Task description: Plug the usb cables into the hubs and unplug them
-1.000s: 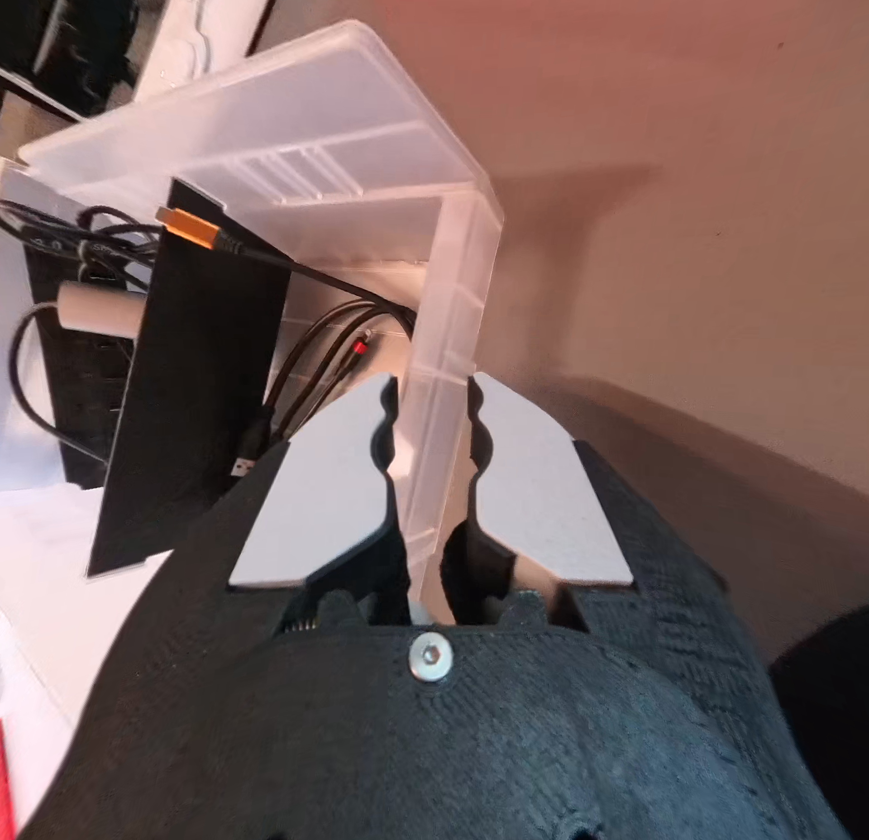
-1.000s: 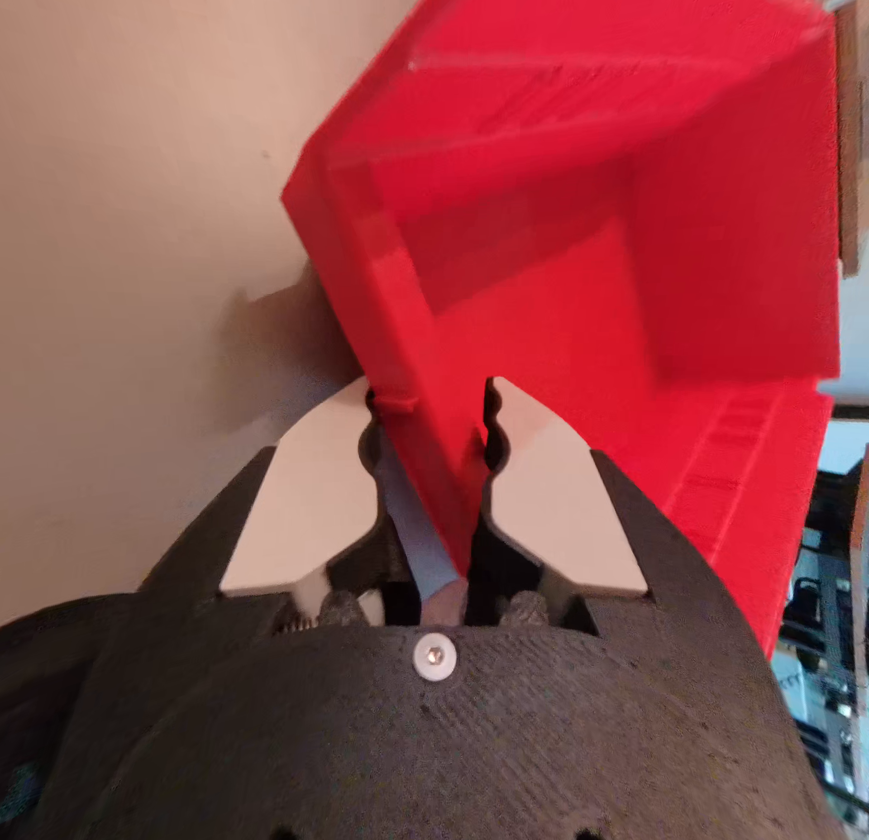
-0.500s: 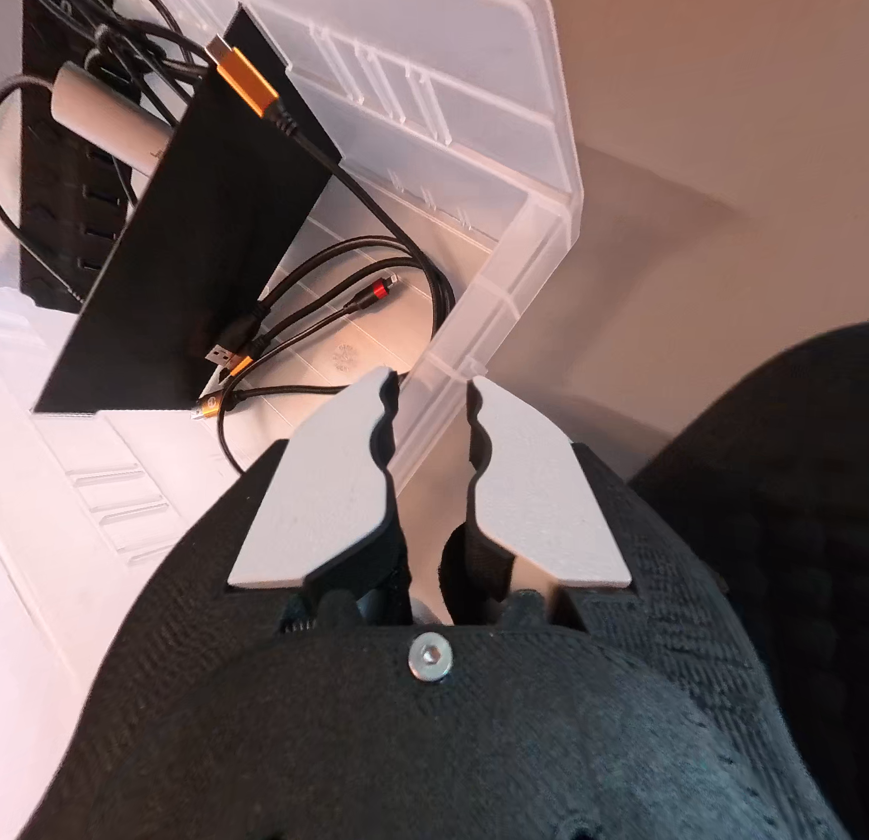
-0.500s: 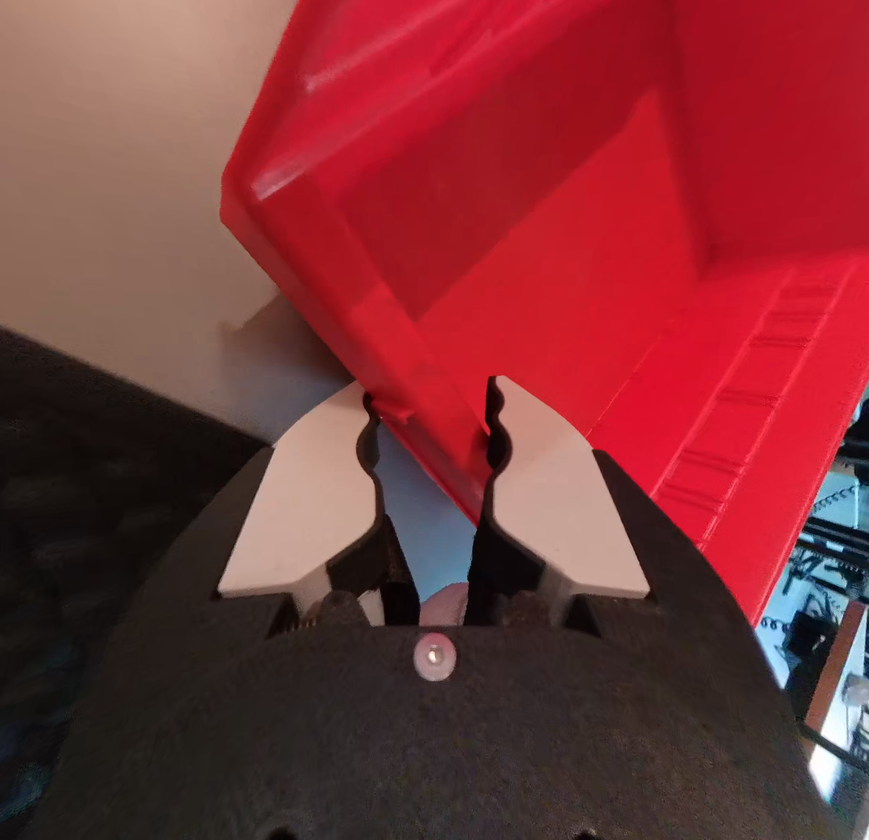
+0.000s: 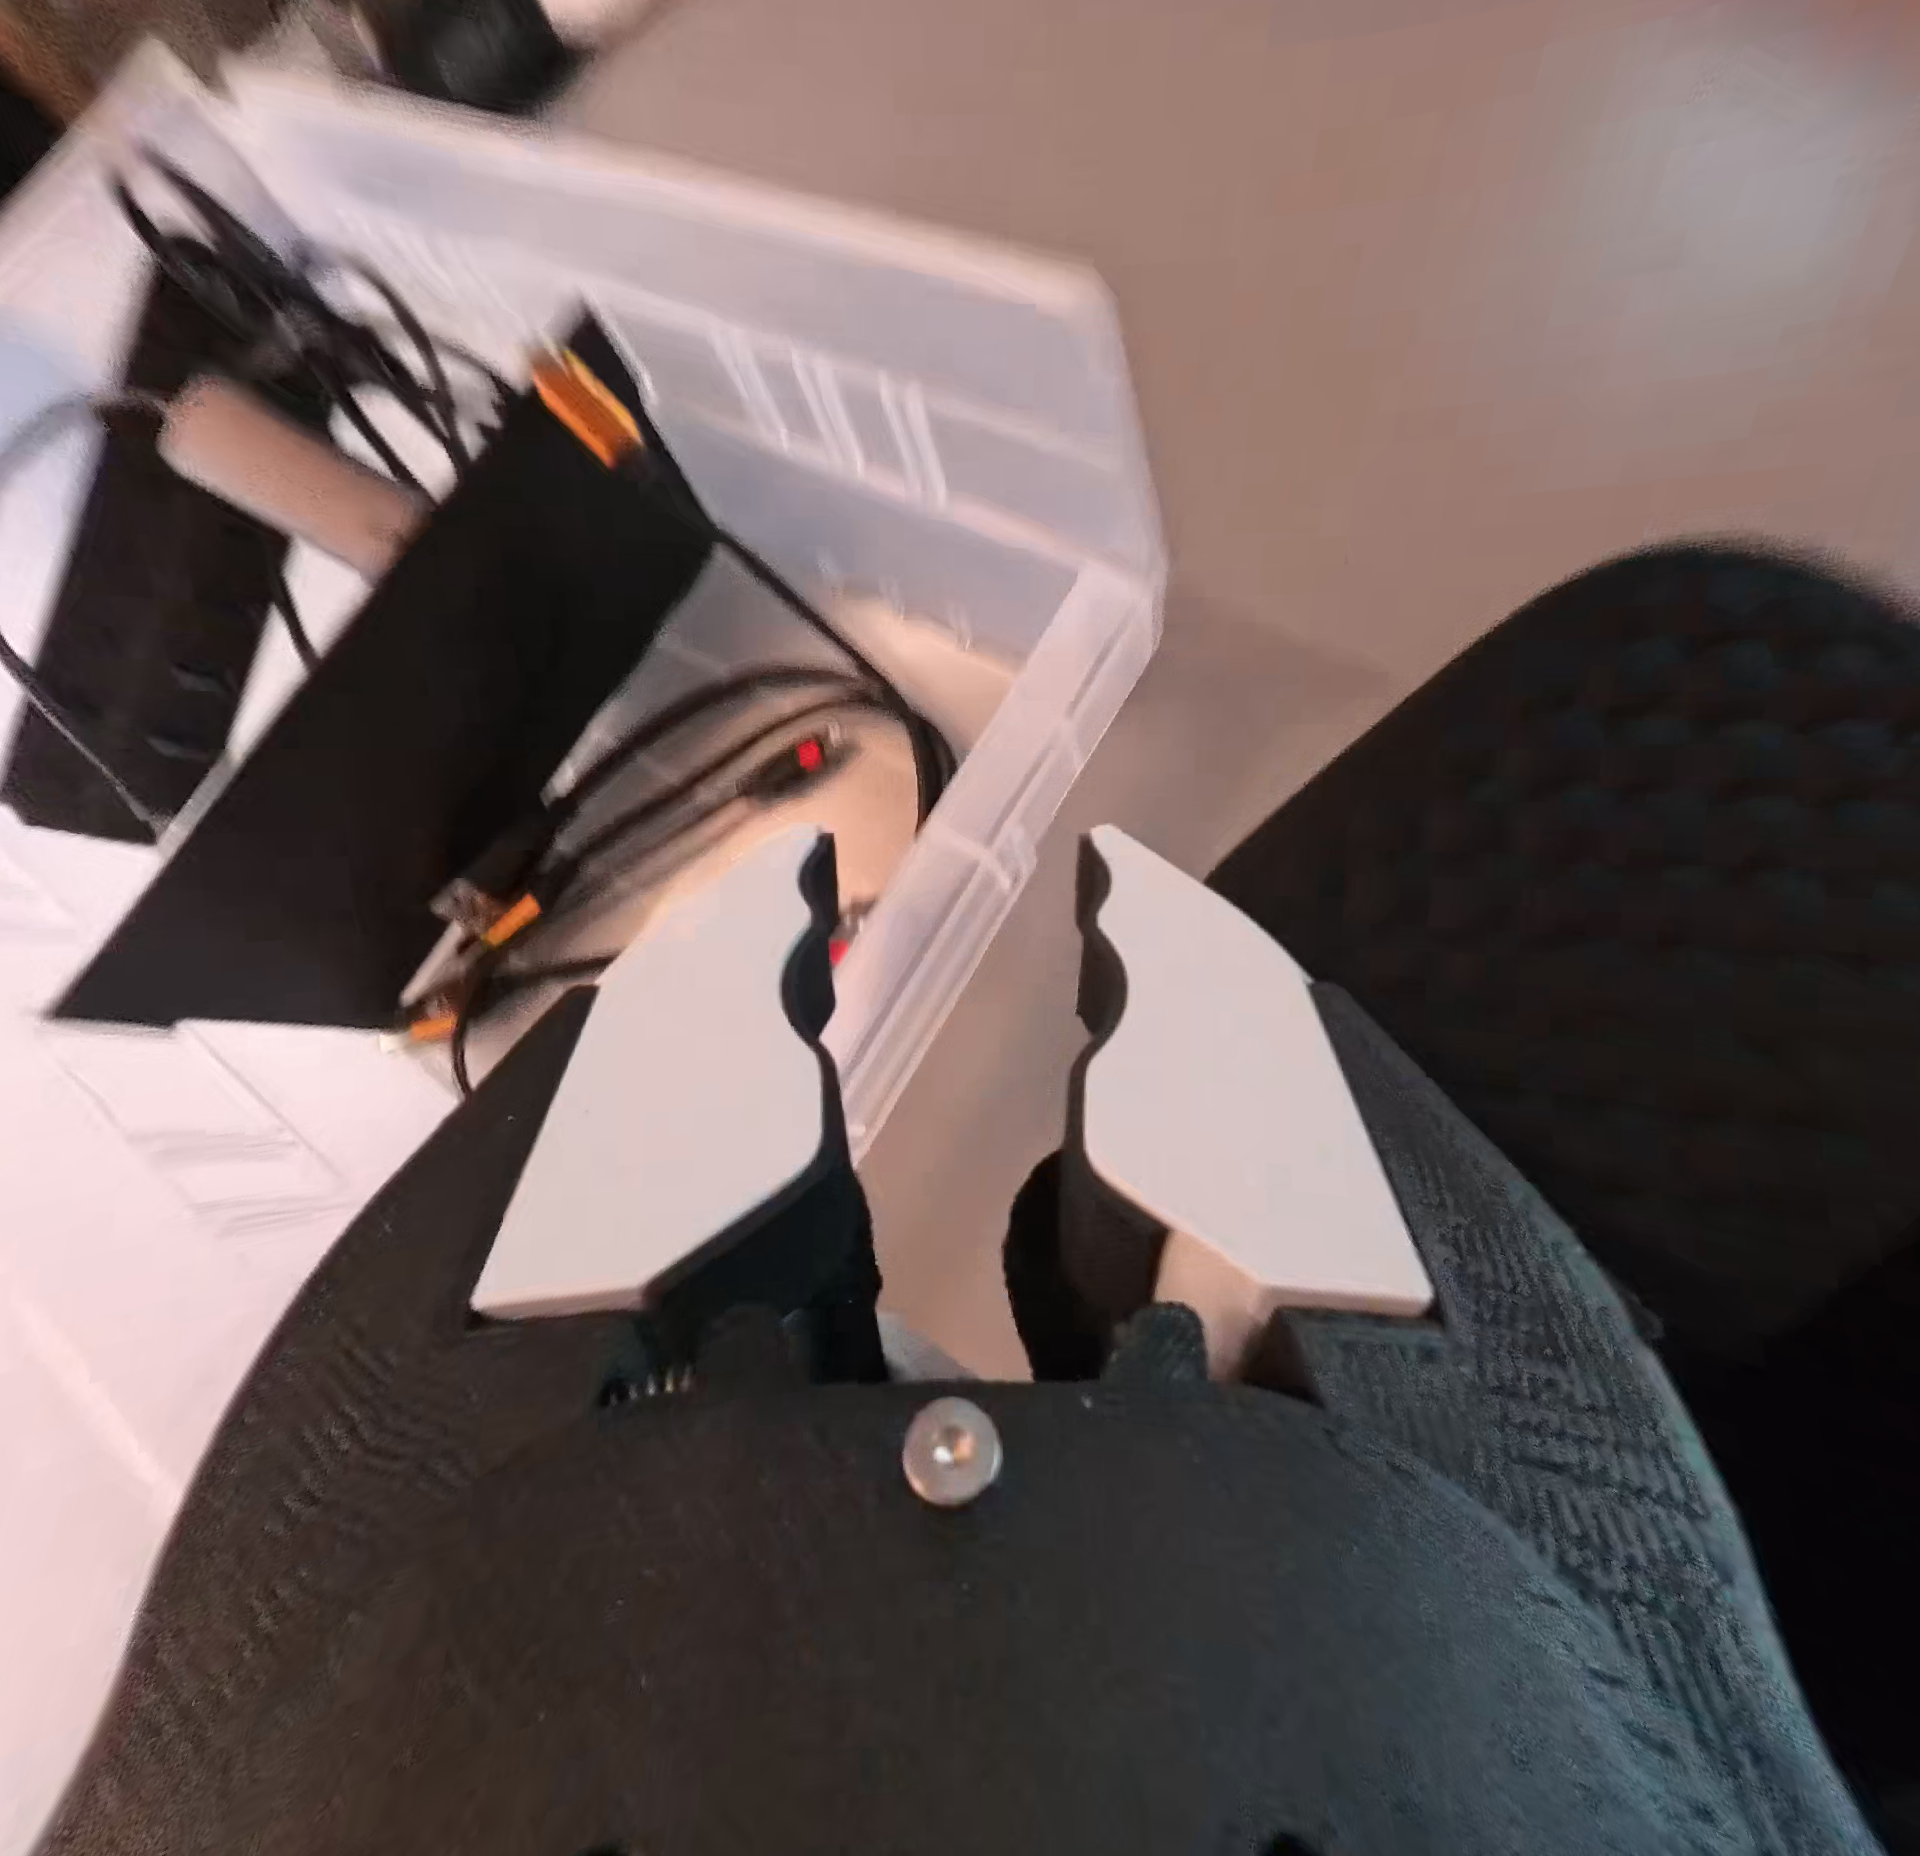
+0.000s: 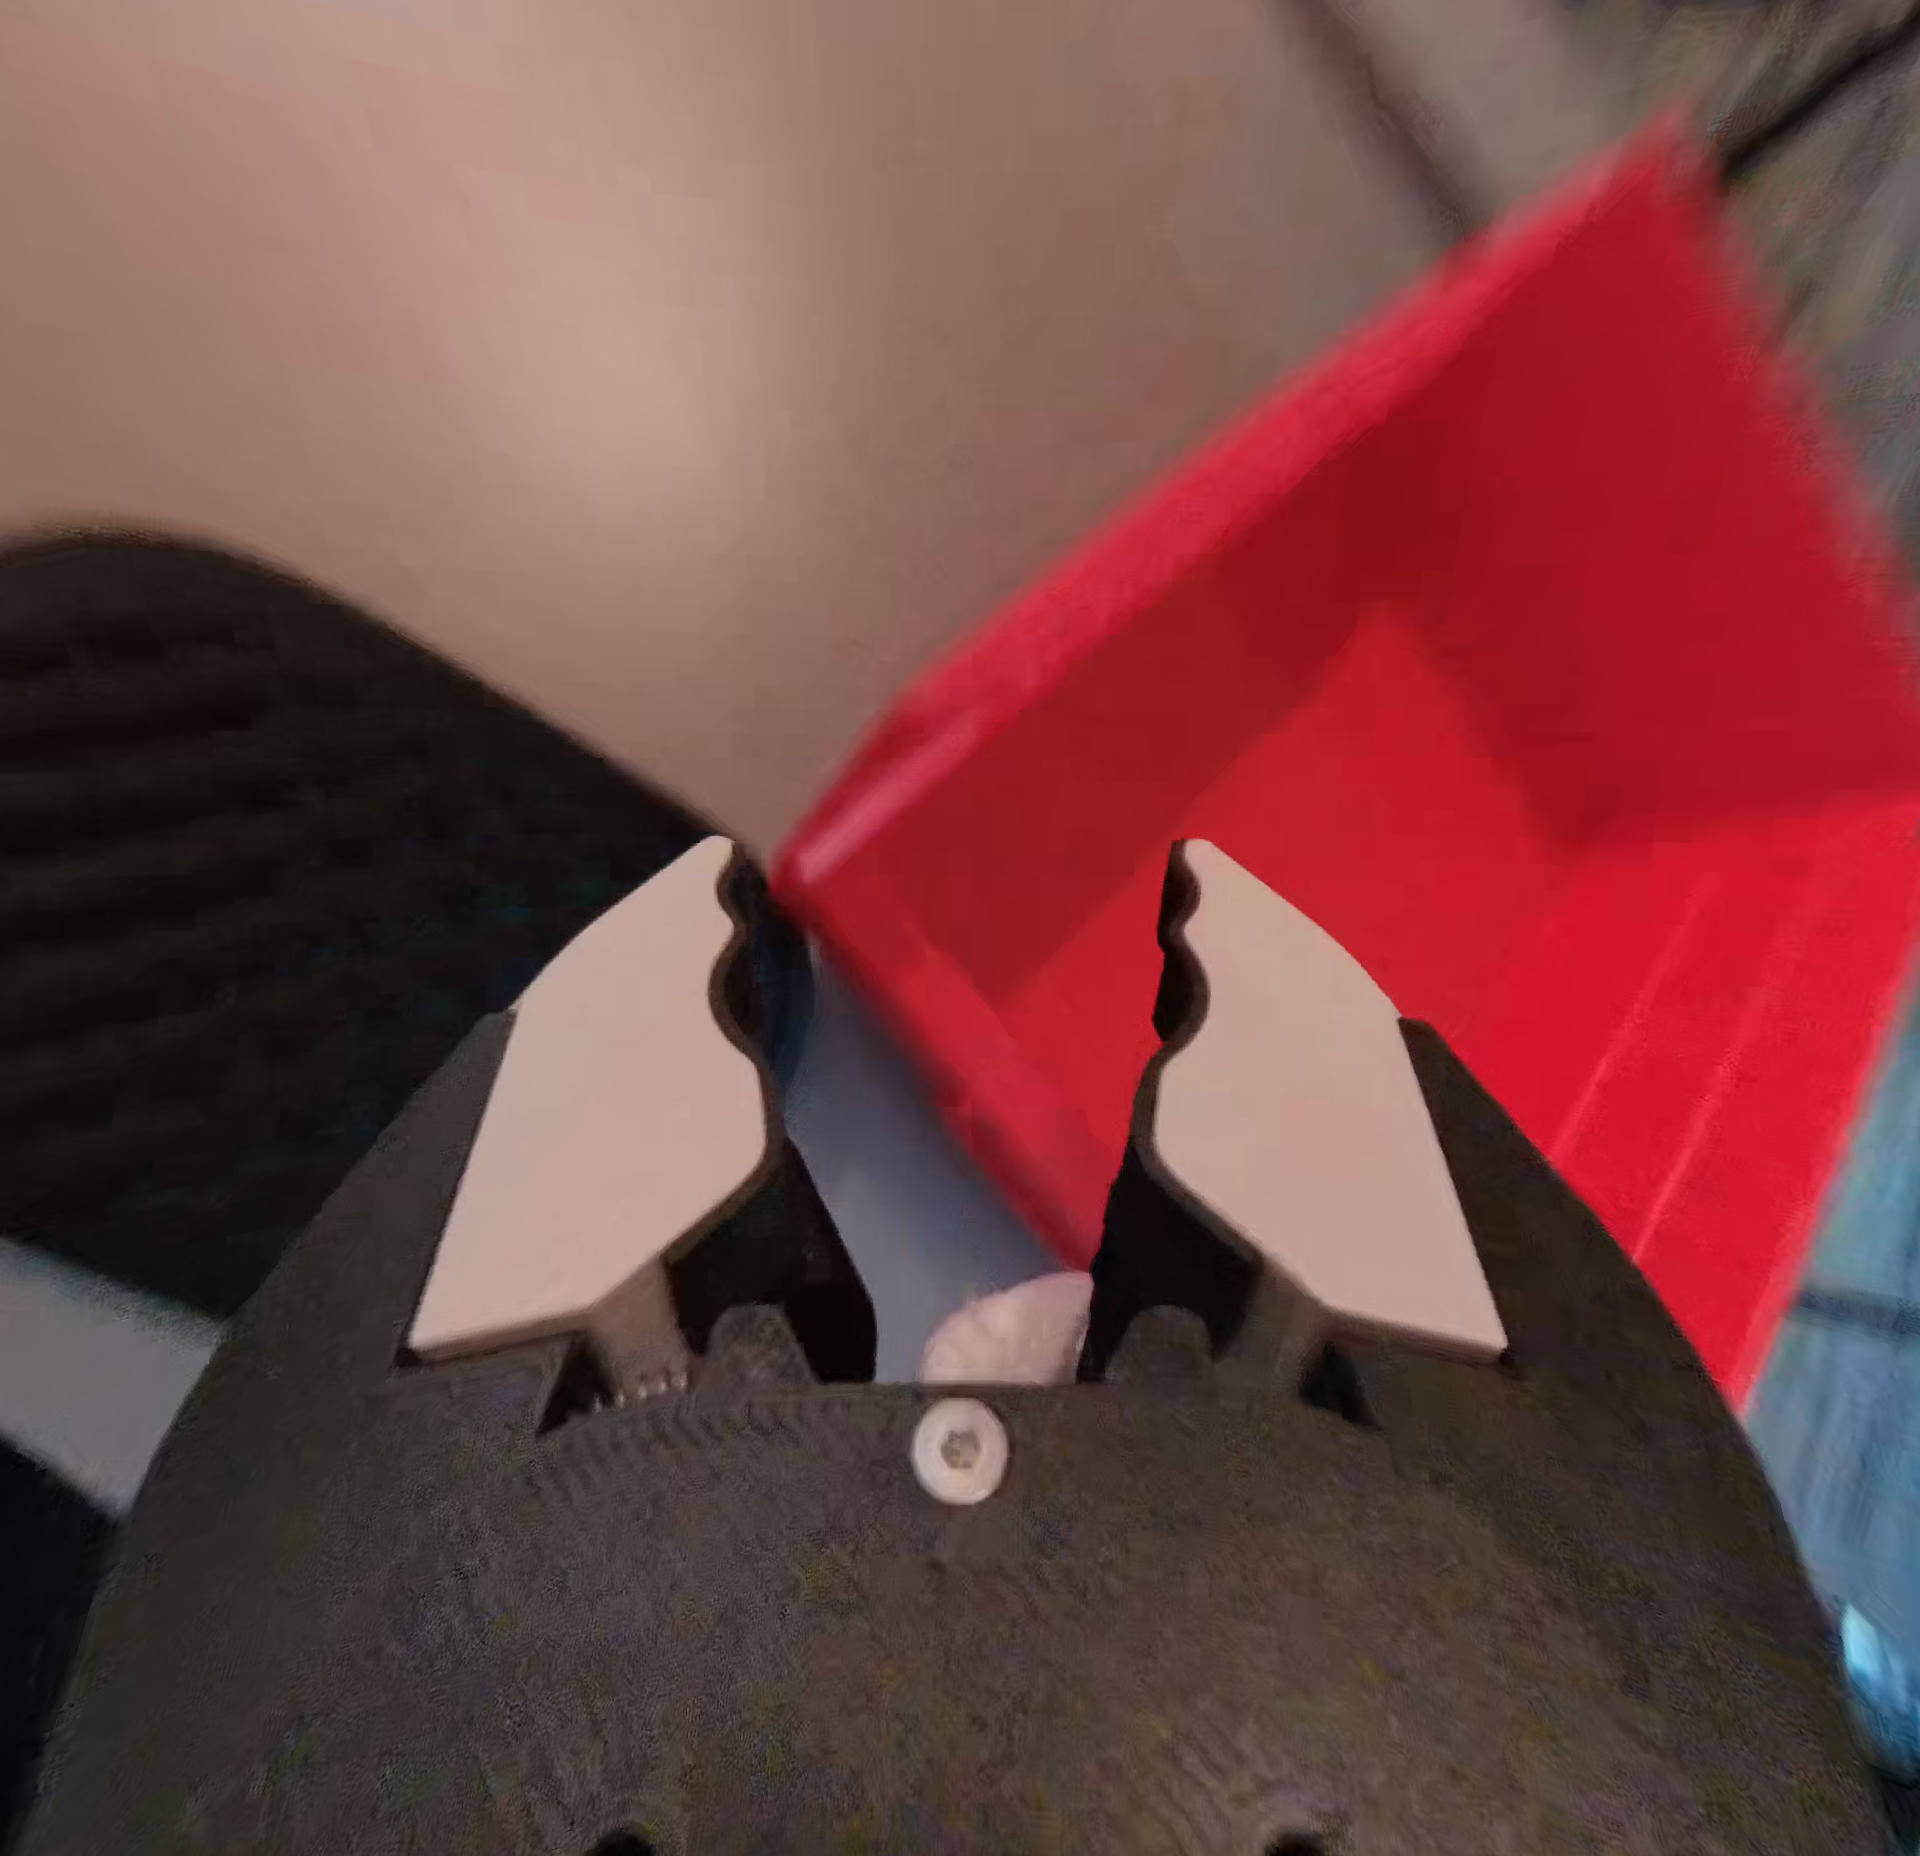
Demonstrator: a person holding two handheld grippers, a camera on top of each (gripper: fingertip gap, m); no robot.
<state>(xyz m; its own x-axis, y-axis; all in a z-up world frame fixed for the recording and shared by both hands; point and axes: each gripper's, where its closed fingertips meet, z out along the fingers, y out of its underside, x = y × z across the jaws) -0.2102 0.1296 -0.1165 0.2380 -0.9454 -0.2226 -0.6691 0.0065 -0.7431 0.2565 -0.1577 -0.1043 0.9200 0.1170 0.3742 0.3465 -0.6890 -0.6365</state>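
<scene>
A clear plastic bin (image 5: 935, 372) holds several black USB cables (image 5: 727, 726), a black divider card (image 5: 436, 726) with an orange plug (image 5: 587, 414) at its top, a grey hub (image 5: 281, 476) and a black hub strip (image 5: 135, 601). My left gripper (image 5: 956, 850) is open, with the bin's near corner wall between its fingers and close to the left finger. In the right wrist view, my right gripper (image 6: 951, 856) is open wide around the near wall of an empty red bin (image 6: 1455, 663). Both views are blurred.
Both bins sit on a tan tabletop (image 5: 1351, 248). A black textured rounded object lies at the right in the left wrist view (image 5: 1610, 871) and at the left in the right wrist view (image 6: 260, 819). A white surface (image 5: 104, 1183) lies left of the clear bin. There is about 55 cm between the tips of the two grippers.
Both grippers have opened and let go of the bin walls they were clamped on. Both views have swung, and the bins now sit lower and more level.
</scene>
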